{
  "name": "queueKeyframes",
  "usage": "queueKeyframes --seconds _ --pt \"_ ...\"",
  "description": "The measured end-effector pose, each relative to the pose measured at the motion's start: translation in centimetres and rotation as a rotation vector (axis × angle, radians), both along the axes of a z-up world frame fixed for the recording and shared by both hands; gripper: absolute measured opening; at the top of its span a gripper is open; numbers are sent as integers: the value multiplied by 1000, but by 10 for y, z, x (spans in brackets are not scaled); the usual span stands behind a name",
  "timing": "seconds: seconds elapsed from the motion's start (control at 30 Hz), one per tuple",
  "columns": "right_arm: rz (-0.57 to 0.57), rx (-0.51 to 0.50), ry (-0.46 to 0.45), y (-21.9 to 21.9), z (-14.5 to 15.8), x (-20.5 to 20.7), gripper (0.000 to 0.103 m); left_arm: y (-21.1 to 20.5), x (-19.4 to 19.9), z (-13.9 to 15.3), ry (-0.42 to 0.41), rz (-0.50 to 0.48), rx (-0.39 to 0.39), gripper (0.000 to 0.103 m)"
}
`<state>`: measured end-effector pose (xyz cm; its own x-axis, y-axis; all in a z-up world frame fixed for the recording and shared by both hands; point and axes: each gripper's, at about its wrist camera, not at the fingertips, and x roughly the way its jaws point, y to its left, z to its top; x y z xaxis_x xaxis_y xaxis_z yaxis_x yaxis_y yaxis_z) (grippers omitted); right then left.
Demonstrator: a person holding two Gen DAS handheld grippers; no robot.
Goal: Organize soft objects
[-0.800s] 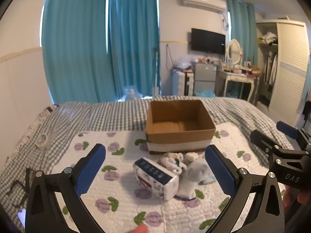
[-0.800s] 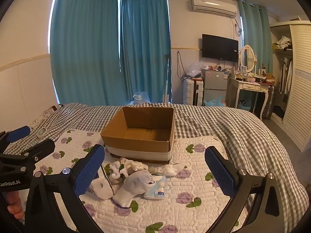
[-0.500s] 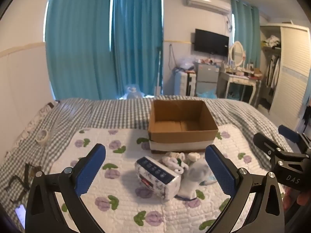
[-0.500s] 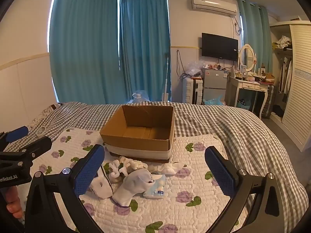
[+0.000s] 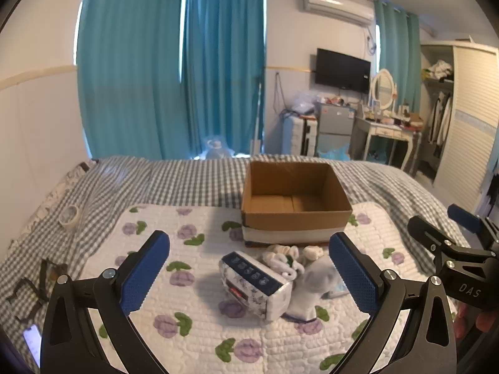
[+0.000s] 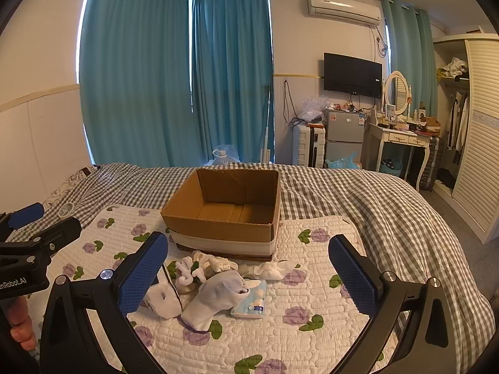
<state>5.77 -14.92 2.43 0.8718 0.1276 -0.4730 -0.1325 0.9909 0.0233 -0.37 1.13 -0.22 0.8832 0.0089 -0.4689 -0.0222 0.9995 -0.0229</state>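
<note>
My left gripper (image 5: 249,271) stands with its jaws as wide as they go and nothing between the blue, dimpled pads (image 5: 145,269). My right gripper (image 6: 248,272) is just as wide and just as empty; both hang above the near end of the bed, tilted down at the pile.

The pile lies on a white quilt (image 6: 312,283), puckered in rows and printed with purple flowers and green leaves. Nearest in the right view is a pale, limp sock (image 6: 215,299), its cuff gaping. Touching it on the right is a small flat packet (image 6: 251,302) in blue and white. On the left lies a soft tissue pack (image 5: 255,283), a rounded block in floral wrap with a dark blue strip on top; its white end with an oval slot faces the right camera. Behind these are a knotted white cloth (image 6: 187,272) and more small white socks (image 6: 268,269), crumpled, just in front of the box.

The box (image 6: 224,218) is open-topped brown cardboard, rectangular, with a white band round its base. It sits on the quilt's far edge and holds nothing; I see its bare floor.

Beyond it spreads a grey checked blanket (image 6: 358,199), with a roll of tape (image 5: 70,215) off to the left. Teal curtains (image 6: 174,78) hang in folds at the far wall.
</note>
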Motion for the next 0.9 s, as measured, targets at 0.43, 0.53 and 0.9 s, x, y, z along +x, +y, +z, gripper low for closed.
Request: queueKeyframes --seconds 0.43,0.53,0.9 --pt "0 0 0 0 0 0 103 0 -1 -1 -2 2 -1 103" --pt "1 2 2 0 -2 1 103 1 -2 -1 -1 4 -1 103" --pt "-5 6 6 1 -6 -1 103 0 -2 -2 1 1 0 103"
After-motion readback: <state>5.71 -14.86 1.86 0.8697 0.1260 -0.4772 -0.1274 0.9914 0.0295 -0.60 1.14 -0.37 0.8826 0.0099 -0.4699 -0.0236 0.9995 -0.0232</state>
